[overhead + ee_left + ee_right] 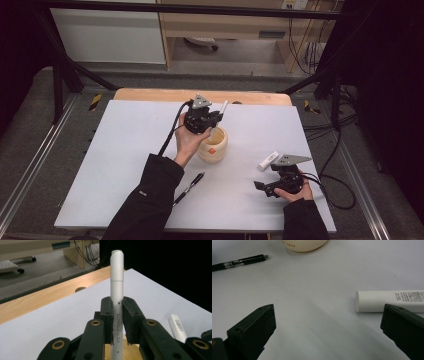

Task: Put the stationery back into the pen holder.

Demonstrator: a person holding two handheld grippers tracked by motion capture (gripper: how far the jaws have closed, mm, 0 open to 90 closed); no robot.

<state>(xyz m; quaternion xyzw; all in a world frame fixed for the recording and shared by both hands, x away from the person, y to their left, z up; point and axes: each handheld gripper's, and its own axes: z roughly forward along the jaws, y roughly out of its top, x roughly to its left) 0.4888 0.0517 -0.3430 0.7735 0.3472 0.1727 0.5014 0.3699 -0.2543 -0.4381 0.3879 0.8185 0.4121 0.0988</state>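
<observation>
My left gripper is shut on a white marker pen printed "KEY POINTS", held upright over a cream round cup at the table's middle. In the left gripper view the white pen stands clamped between the two black pads, with the cup's rim just below. My right gripper rests low at the front right, jaws wide open with nothing between them. A white tube lies just beyond it; in the right gripper view the tube is near the right jaw.
A black pen lies on the white sheet beside the left sleeve, also as the black pen at top left in the right gripper view. The wooden table edge runs along the back. Cables trail off the right side.
</observation>
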